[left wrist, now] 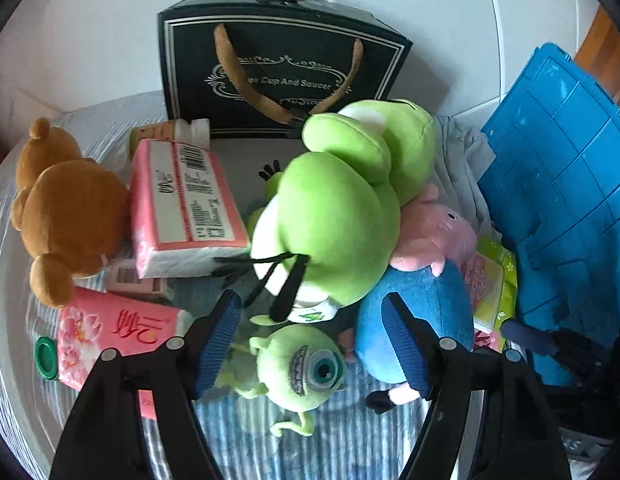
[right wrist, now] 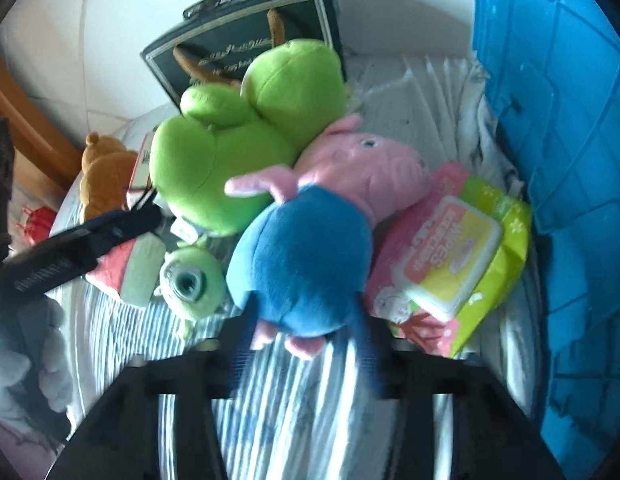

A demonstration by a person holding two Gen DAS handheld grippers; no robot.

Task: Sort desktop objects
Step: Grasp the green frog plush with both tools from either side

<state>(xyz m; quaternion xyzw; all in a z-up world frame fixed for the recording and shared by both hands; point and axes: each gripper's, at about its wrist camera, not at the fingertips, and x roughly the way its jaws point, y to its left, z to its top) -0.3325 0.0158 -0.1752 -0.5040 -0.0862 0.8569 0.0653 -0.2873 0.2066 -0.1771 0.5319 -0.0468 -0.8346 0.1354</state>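
Striped blue-and-white cloth (left wrist: 246, 432) covers the work surface in both views. Left wrist view: the left gripper (left wrist: 313, 344) stands at lower centre, its blue-padded fingers (left wrist: 216, 344) apart and clear of any object; the small green one-eyed monster plush (left wrist: 298, 364) lies between them, untouched. Above it, at frame centre, sits a large green frog plush (left wrist: 341, 204), and to its right a pink pig plush in a blue body (left wrist: 425, 280). A pink tissue pack with a barcode label (left wrist: 182, 208) lies left of centre, a brown bear plush (left wrist: 66, 208) at far left, and a second pink floral tissue pack (left wrist: 110, 332) at lower left. A black paper gift bag with gold handles (left wrist: 282, 68) stands at upper centre. A blue plastic crate (left wrist: 561, 184) fills the right edge.

Right wrist view: the right gripper (right wrist: 306, 356) is at lower centre, motion-blurred, its fingers parted on either side of the pig plush's lower blue body (right wrist: 302, 264); whether the pads touch it cannot be told. A green-and-pink wet-wipes packet (right wrist: 449, 252) lies right of the pig. The left gripper enters from the left edge
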